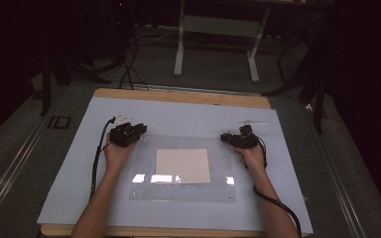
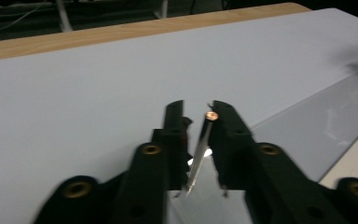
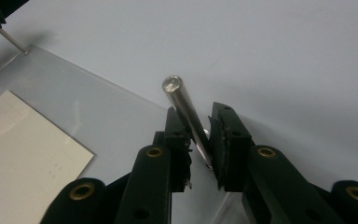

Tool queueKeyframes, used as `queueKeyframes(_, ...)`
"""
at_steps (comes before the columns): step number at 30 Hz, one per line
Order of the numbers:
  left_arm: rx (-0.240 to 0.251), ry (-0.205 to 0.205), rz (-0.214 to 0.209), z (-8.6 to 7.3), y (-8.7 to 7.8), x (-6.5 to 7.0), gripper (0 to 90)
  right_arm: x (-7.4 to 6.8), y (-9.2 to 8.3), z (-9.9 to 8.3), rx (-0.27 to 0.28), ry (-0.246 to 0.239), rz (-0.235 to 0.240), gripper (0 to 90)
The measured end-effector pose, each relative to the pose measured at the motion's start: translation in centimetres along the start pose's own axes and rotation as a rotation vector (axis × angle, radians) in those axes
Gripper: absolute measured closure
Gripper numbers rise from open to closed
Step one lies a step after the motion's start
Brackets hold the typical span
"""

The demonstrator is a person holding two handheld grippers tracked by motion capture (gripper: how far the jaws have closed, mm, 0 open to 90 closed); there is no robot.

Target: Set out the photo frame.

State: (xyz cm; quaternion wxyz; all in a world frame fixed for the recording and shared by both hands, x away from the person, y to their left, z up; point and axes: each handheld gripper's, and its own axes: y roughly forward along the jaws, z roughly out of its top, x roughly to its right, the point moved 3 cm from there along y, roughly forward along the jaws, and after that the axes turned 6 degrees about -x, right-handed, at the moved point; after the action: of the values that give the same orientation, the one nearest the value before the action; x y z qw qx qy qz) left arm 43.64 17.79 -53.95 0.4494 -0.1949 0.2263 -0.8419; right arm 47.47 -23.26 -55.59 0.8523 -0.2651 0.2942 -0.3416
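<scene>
A clear acrylic plate [image 1: 183, 191] lies on the pale blue mat [image 1: 74, 183], with a cream sheet [image 1: 182, 166] at its middle. My left gripper [image 1: 140, 130] sits at the plate's far left corner, shut on a thin metal pin [image 2: 199, 151] that slants across the narrow gap between its jaws. From the right gripper view the pin [image 3: 13, 42] points down at that corner of the plate [image 3: 74, 98]. My right gripper [image 1: 224, 137] rests at the far right corner, shut on a thicker shiny metal rod [image 3: 182, 102] that sticks up past its fingertips.
A thin pale stick-like item [image 1: 252, 122] lies on the mat behind the right gripper, and a small white piece [image 1: 123, 118] behind the left. The wooden table edge [image 1: 178, 95] runs along the far side. Cables trail from both grippers toward the near edge.
</scene>
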Motion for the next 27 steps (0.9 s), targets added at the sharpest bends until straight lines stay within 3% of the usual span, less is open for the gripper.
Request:
queueKeyframes(3,-0.005,0.020,0.018,0.0,0.0,0.2,83.6,0.0,0.0,0.0,-0.003,-0.002,-0.004,77.4)
queueKeyframes(10,-0.002,0.023,0.023,0.0,0.0,0.2,84.5,-0.4,0.0,0.1,-0.011,-0.041,-0.046,78.1)
queueKeyframes(12,0.001,0.022,0.023,0.0,0.0,0.2,84.4,-0.5,-0.2,0.0,-0.005,-0.059,-0.060,73.2)
queueKeyframes(13,0.002,0.020,0.022,0.0,0.0,0.2,84.4,-0.5,-0.4,0.0,0.010,-0.064,-0.066,69.9)
queueKeyframes(19,0.003,0.014,0.023,-0.1,0.0,0.2,84.3,-0.8,-1.7,0.0,0.095,-0.118,-0.108,69.2)
queueKeyframes(23,0.008,0.010,0.022,-0.1,0.0,0.2,84.0,-1.4,-2.0,0.0,0.141,-0.186,-0.151,73.0)
queueKeyframes(27,0.006,0.007,0.010,-0.2,0.0,0.2,82.8,-1.7,-1.8,0.2,0.156,-0.201,-0.163,78.3)
